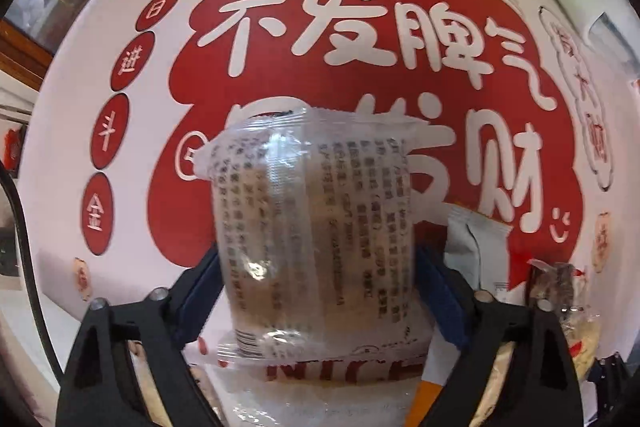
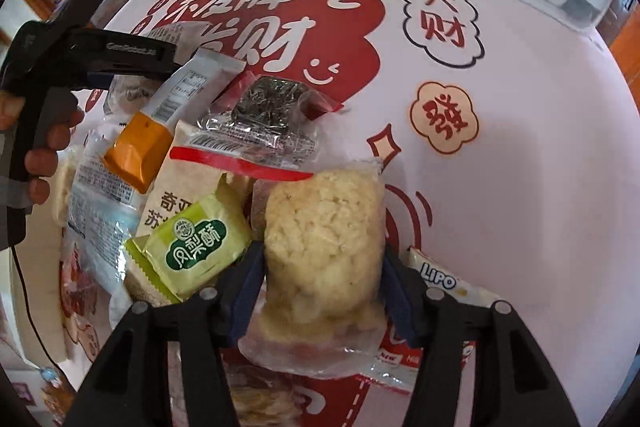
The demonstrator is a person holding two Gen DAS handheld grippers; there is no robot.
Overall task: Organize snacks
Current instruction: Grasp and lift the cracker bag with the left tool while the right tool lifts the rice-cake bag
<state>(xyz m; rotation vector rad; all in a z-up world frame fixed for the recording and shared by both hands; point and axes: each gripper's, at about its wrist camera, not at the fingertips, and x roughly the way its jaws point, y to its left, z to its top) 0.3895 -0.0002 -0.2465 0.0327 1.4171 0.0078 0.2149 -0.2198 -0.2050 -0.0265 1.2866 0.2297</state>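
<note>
A clear printed packet [image 1: 316, 227] is pinched between the left gripper's [image 1: 318, 291] fingers, raised over the table [image 1: 132, 223]. A pale crumbly snack [image 2: 324, 247] is clamped by the right gripper [image 2: 322, 291], beside the pile.

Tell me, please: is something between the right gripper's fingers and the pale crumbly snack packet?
Nothing visible. The right gripper already has its blue fingers against both sides of the pale crumbly snack packet. The green pastry packet lies beside it, outside the jaws.
</note>
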